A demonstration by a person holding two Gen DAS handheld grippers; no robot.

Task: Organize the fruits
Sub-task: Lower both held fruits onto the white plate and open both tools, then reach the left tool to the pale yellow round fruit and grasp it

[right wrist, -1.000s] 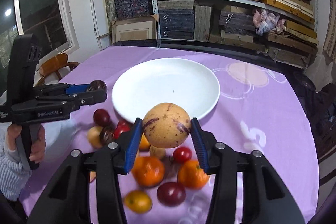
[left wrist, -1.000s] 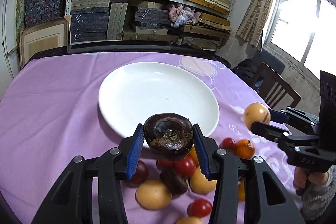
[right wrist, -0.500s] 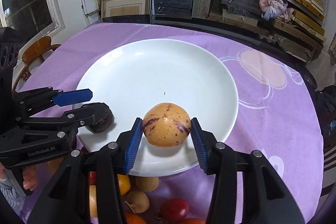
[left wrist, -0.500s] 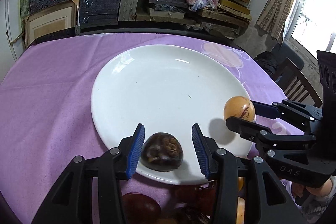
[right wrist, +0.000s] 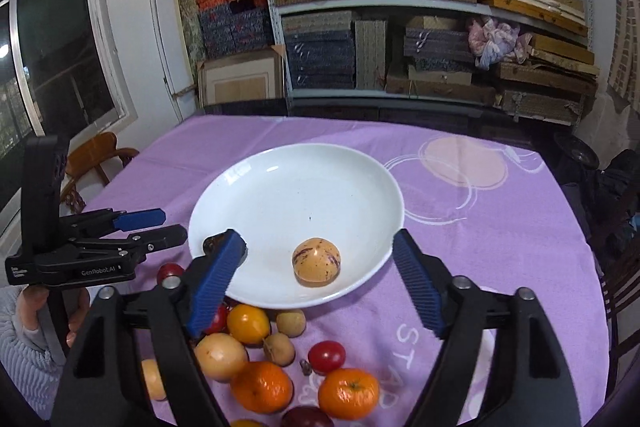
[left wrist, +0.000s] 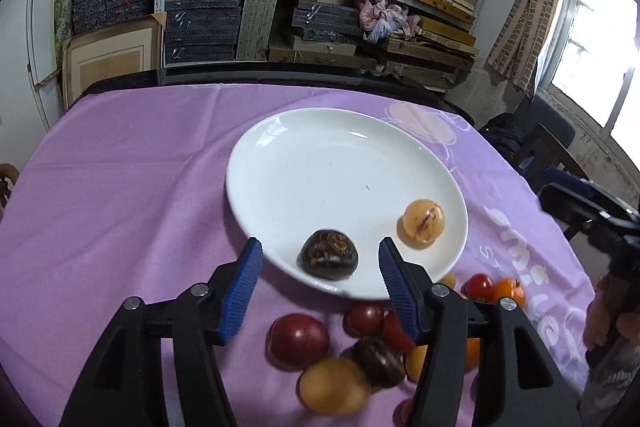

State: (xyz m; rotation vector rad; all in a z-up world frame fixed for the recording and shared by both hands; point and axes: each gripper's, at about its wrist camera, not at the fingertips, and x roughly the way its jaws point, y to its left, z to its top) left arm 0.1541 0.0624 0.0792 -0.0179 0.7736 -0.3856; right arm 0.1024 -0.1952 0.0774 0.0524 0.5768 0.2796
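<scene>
Two fruits lie on the plate (left wrist: 280, 163) ahead of both grippers, whose jaws are opening, empty. Behind them, the fruit pile (right wrist: 264, 367) still waits.

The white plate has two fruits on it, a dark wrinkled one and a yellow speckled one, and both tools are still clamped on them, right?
Not quite. Both fruits lie on the white plate, but neither is clamped. The left wrist view shows the left tool opening around the dark wrinkled fruit, pads clear; the right wrist view shows the right tool opening, clear of the yellow speckled fruit.
</scene>
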